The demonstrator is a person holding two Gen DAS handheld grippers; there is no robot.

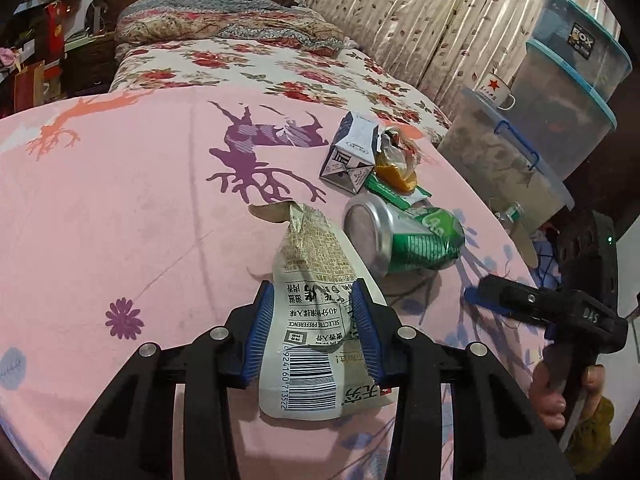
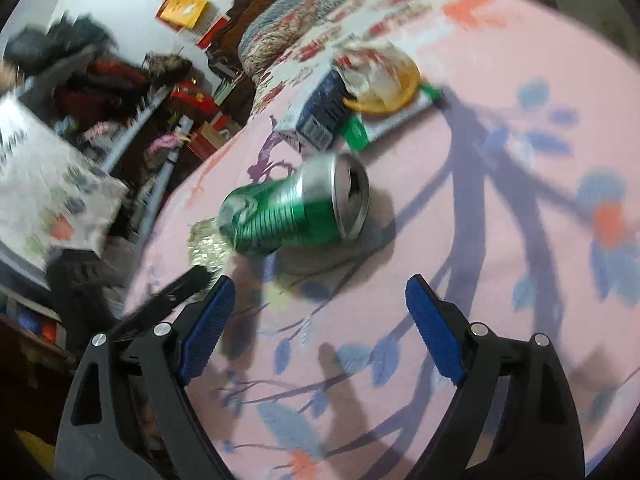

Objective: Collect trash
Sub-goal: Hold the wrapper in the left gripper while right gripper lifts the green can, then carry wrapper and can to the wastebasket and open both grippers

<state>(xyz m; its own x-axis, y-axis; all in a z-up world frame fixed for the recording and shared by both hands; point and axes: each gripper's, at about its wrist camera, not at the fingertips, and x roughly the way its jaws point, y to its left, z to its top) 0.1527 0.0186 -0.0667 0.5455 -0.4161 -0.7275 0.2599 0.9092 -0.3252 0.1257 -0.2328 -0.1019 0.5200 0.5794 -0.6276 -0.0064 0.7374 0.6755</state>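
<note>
My left gripper (image 1: 314, 320) is shut on a crumpled beige snack wrapper (image 1: 308, 280) with a barcode, held just above the pink bedsheet (image 1: 120, 220). A dented green can (image 1: 404, 236) lies on its side just beyond; it also shows in the right wrist view (image 2: 296, 208). Behind it lie a small blue-and-white carton (image 1: 352, 152), an orange-and-clear wrapper (image 1: 396, 160) and a green-edged packet (image 1: 396, 194). My right gripper (image 2: 316, 320) is open and empty, hovering over the sheet a little short of the can; it also shows in the left wrist view (image 1: 504, 296).
Stacked clear storage boxes (image 1: 560, 92) with a white enamel mug (image 1: 494, 90) stand right of the bed, by a curtain (image 1: 420, 20). Pillows (image 1: 224, 20) and a headboard lie at the far end. Cluttered shelves (image 2: 120, 92) stand left of the bed.
</note>
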